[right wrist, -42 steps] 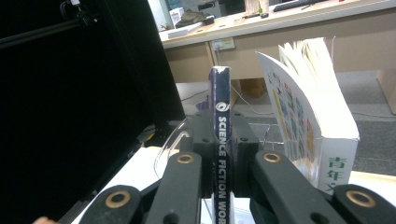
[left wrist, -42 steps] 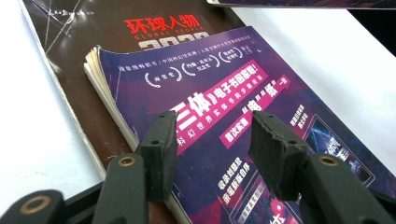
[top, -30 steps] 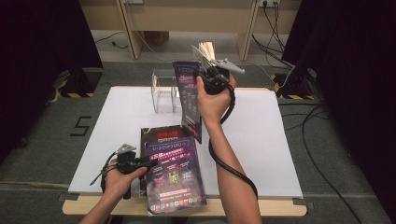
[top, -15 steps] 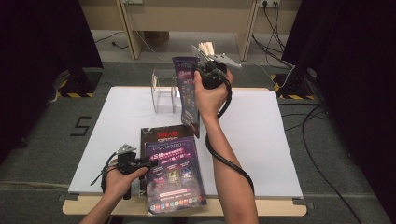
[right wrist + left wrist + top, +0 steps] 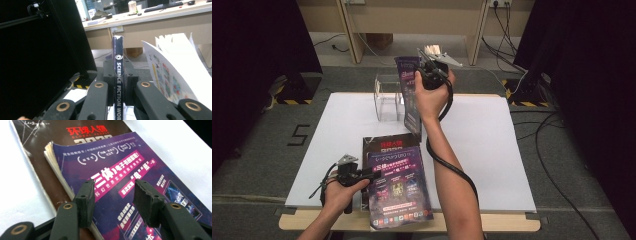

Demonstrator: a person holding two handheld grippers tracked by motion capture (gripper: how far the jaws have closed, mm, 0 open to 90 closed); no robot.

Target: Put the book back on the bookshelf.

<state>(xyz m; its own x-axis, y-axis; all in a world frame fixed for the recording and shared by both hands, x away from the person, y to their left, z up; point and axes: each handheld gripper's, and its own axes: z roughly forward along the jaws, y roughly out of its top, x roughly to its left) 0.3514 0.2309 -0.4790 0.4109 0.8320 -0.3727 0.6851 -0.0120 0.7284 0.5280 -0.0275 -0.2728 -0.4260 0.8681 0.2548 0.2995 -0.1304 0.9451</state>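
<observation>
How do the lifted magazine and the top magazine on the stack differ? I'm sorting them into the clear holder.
The lifted magazine hangs upright, clamped by its spine in the right tool, pages fanning loose. The top magazine on the stack lies flat and closed, with the left tool open over its edge. Both have purple covers.

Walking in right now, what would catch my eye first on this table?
Probably the purple magazine held upright above the far side of the white table, its spine clamped in the right gripper, pages fanning loose. Next, the stack of magazines lying flat at the near edge, where the open left gripper sits at the top magazine's left edge.
</observation>
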